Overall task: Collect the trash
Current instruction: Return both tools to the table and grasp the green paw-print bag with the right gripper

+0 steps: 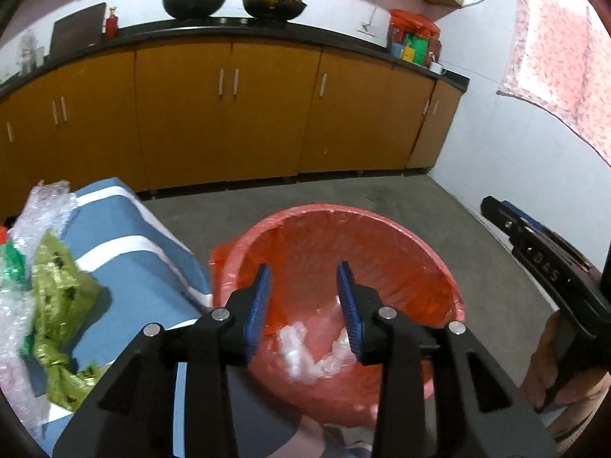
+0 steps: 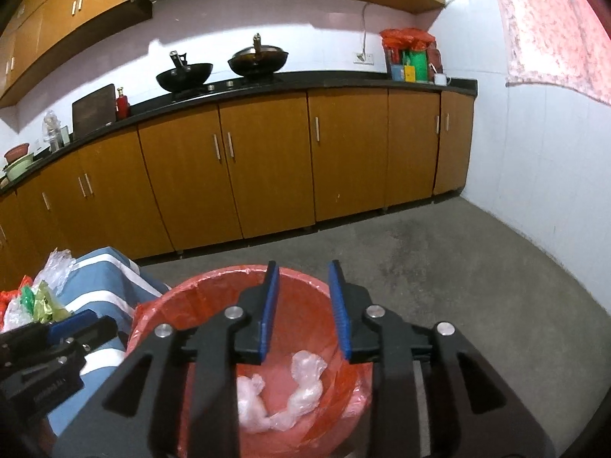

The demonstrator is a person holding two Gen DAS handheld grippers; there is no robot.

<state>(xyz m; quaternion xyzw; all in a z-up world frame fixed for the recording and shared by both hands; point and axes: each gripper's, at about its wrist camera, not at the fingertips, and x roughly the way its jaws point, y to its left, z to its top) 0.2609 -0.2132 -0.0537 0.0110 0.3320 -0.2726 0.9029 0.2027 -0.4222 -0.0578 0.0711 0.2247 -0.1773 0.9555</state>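
The left gripper (image 1: 304,307) hangs over the red bin (image 1: 385,225). Its blue fingers (image 1: 259,301) stand wide apart and nothing is between them. The right gripper (image 2: 304,307) hangs over the same bin and is just as open and just as empty.

Down in the bin lies a lump of clear plastic wrap (image 2: 282,397). That piece is already in.

More trash waits on the blue cloth table (image 1: 126,229), at about nine o'clock from the bin in the left view. There is a green wrapper (image 1: 61,290) with bubble wrap (image 1: 42,206) piled next to it.

A few things could go wrong from here. The trash is light and crinkly, so it may slip out of the fingers if they pinch only a thin edge. Then it falls on the grey floor (image 2: 439,259) and not in the bin. The pieces lie all heaped up, so pulling one could drag another off the table. The red liner bag (image 1: 225,263) hangs loose over the rim, and a finger could catch it and tug it out. The two grippers are also near each other, so they might bump.
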